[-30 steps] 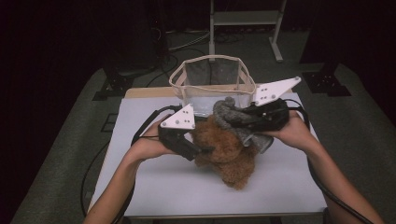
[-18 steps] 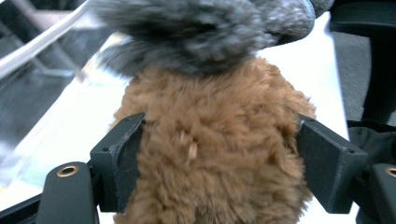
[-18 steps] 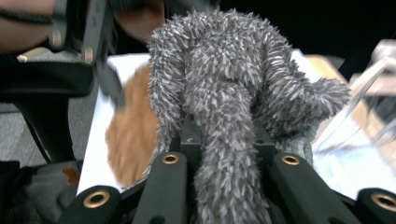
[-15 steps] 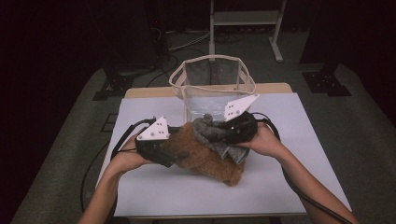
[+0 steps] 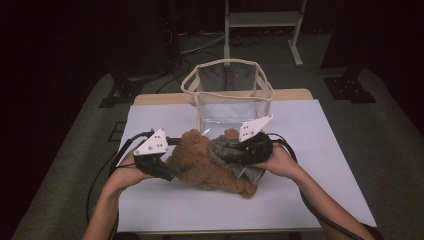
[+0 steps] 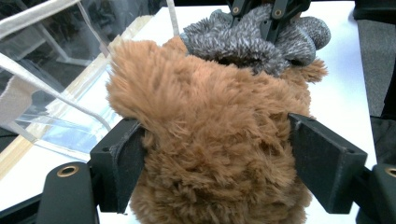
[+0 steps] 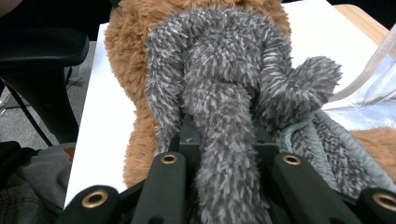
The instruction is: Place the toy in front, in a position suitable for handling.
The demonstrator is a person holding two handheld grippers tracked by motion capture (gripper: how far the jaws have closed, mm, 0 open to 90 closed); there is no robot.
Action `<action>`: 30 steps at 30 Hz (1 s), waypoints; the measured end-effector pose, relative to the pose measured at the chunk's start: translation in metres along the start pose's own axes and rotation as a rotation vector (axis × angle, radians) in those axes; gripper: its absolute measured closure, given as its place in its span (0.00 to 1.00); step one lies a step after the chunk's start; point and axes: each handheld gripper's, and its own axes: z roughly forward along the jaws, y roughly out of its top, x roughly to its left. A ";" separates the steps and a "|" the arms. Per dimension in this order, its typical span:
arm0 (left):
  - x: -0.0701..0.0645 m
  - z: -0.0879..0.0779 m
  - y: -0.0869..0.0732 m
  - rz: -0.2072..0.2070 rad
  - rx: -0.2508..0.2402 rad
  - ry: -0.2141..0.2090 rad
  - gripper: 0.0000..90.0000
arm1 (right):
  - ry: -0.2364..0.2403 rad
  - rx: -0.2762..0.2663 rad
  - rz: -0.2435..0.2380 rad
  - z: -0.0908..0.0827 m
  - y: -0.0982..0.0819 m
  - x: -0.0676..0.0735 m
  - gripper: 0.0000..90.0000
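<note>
A brown teddy bear lies on the white table, wearing a grey fuzzy garment. My left gripper comes in from the left. Its jaws have closed in a little and now press on the bear's furry body from both sides. My right gripper comes from the right and is shut on a fold of the grey garment, which bunches up over the bear. In the left gripper view the grey garment sits at the bear's far end, with the right gripper's jaws on it.
A clear plastic bag with beige trim stands open just behind the bear, near the table's far edge. Its wall is close to the left gripper. Bare white tabletop lies in front and to the right. A metal stand is beyond the table.
Both hands have come down and to the left with the bear, which now rests on the table nearer the front. The right gripper still holds the grey garment.
</note>
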 end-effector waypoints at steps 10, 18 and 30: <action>-0.001 -0.011 -0.001 0.014 -0.028 -0.011 0.25 | 0.010 0.009 0.002 0.005 -0.001 -0.001 0.81; -0.010 0.012 -0.010 0.042 0.056 -0.067 0.23 | 0.014 0.022 0.001 0.008 -0.002 -0.002 0.80; -0.005 0.010 -0.017 0.035 0.068 -0.040 0.23 | -0.020 0.002 0.099 -0.018 -0.036 -0.012 0.80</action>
